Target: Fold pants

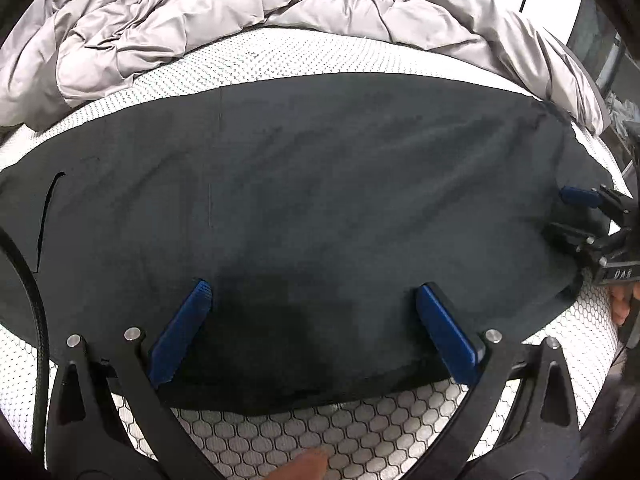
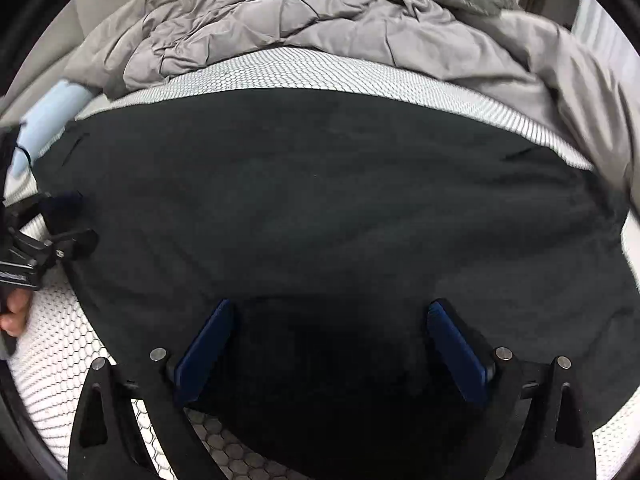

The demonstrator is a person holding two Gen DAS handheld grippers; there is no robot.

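My left gripper and right gripper both hover with jaws spread wide, nothing between the blue pads. The dark pants lie flat across my white honeycomb mattress, seemingly folded already. A rumpled grey comforter sits behind.

Both wrist views close above pants

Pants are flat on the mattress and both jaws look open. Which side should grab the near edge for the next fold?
Left, probably. The left hand-held gripper hangs open right above the pants' near hem, with mattress showing just below. The right hand-held gripper is open too, but over mid-cloth.
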